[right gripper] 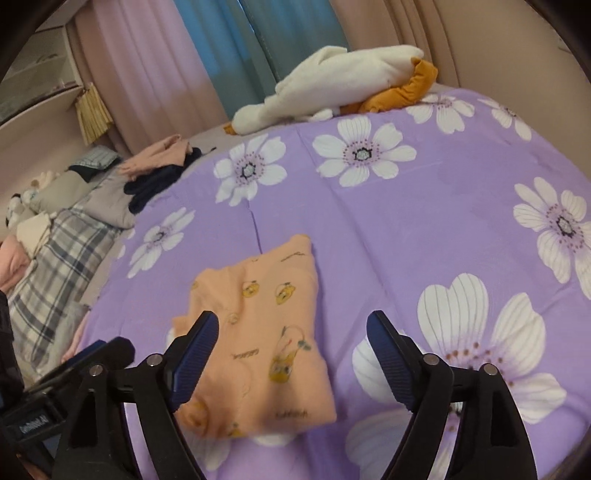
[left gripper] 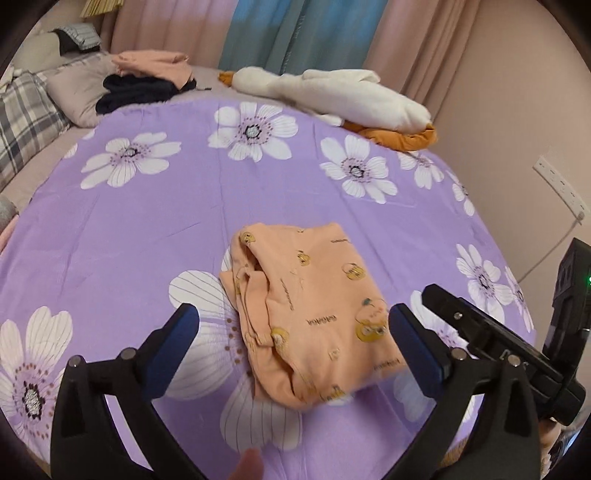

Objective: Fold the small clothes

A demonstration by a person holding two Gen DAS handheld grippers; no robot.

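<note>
A small peach garment (left gripper: 310, 306) with yellow cartoon prints lies folded in a compact rectangle on the purple flowered bedspread (left gripper: 147, 229). My left gripper (left gripper: 291, 321) is open and empty, hovering over the garment's near part, with its jaws wide on either side. My right gripper (right gripper: 293, 325) is open and empty too, just above the same garment (right gripper: 258, 332), which shows in the right wrist view. The right gripper's body shows at the right edge of the left wrist view (left gripper: 491, 332).
A white and orange plush toy (left gripper: 332, 92) lies at the far edge of the bed. A pile of pink and dark clothes (left gripper: 147, 79) and plaid pillows (left gripper: 26, 114) sit at the far left. Curtains (left gripper: 295, 33) hang behind. A wall socket strip (left gripper: 561, 188) is at the right.
</note>
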